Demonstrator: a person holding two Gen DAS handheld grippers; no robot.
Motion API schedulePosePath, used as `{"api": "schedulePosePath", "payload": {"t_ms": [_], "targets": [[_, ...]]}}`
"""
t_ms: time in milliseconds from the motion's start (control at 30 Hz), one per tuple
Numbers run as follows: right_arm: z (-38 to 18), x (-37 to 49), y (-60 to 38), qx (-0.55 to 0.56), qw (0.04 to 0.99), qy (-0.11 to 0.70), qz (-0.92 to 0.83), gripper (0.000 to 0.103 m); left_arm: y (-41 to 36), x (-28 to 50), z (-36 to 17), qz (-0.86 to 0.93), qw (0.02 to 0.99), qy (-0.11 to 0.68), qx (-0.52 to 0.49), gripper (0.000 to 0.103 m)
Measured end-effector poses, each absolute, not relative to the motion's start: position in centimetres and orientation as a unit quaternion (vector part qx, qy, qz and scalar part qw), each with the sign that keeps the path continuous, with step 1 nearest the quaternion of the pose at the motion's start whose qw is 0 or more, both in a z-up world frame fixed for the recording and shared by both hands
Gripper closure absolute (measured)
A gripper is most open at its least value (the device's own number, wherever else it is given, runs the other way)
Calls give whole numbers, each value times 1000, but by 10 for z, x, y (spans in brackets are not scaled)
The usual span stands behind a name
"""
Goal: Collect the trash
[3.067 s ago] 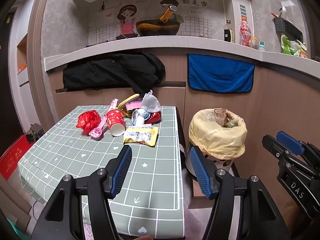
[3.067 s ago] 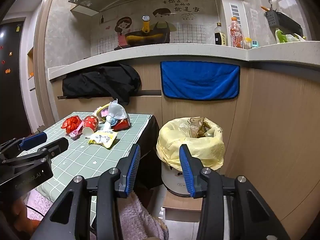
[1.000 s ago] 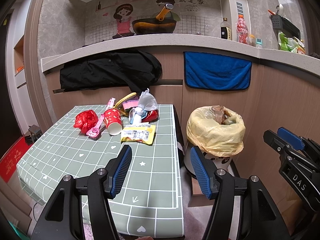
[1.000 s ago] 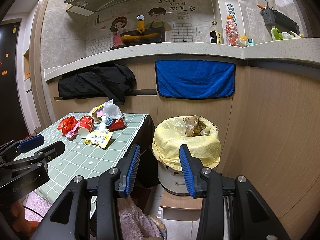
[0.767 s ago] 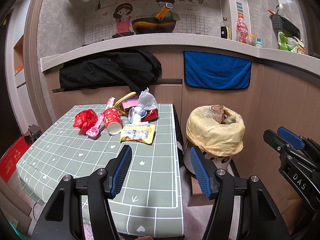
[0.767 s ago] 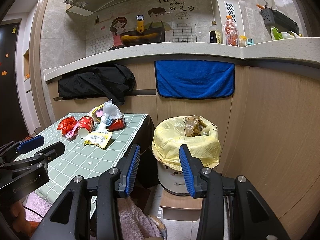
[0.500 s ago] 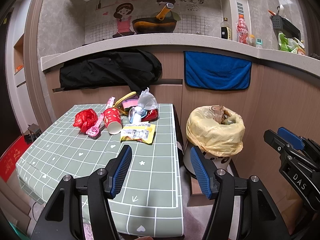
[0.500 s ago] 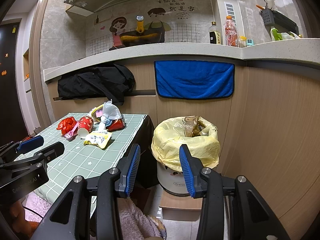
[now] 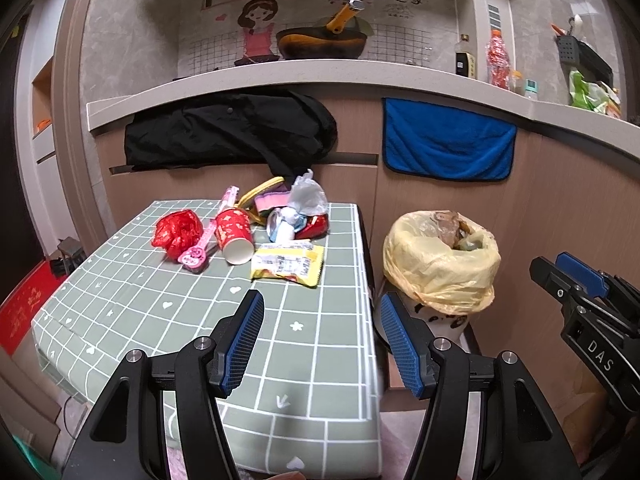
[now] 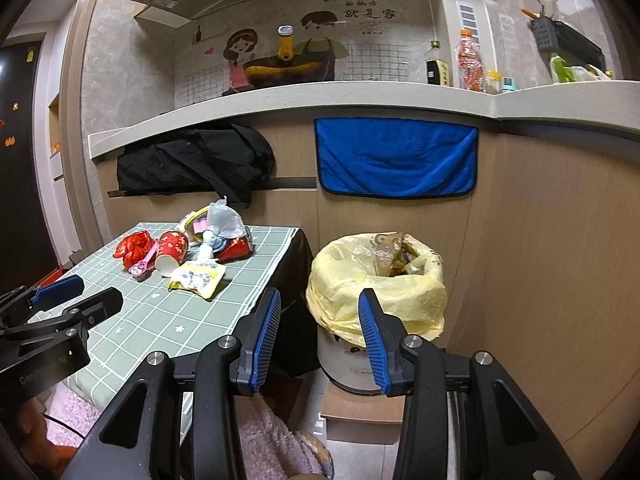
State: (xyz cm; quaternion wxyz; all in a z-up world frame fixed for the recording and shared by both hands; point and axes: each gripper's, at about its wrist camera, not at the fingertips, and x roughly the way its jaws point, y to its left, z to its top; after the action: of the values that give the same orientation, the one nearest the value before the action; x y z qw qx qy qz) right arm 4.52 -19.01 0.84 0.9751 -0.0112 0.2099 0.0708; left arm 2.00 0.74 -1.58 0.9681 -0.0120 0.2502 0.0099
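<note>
Checked table: trash pile far end; both tools empty.

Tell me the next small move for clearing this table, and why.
Probably reach the left gripper forward to the yellow snack wrapper. Both grippers are open and empty, the wrapper is the nearest piece of the trash pile, and the yellow-lined bin stands just beside the table.

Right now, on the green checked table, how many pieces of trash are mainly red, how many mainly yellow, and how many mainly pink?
Red: 3, the crumpled red wrapper, the red paper cup and the red can.
Yellow: 1, the yellow snack packet.
Pink: 1, the pink toy stick.
Total: 5. The pile behind them is too tangled to sort.
</note>
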Motion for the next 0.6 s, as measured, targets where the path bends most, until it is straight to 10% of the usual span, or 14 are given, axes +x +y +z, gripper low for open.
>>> {"api": "schedulePosePath", "payload": {"t_ms": [600], "targets": [[11, 181, -117, -29, 963, 226, 144, 64, 96, 124, -14, 40, 968, 249, -16, 42]]}}
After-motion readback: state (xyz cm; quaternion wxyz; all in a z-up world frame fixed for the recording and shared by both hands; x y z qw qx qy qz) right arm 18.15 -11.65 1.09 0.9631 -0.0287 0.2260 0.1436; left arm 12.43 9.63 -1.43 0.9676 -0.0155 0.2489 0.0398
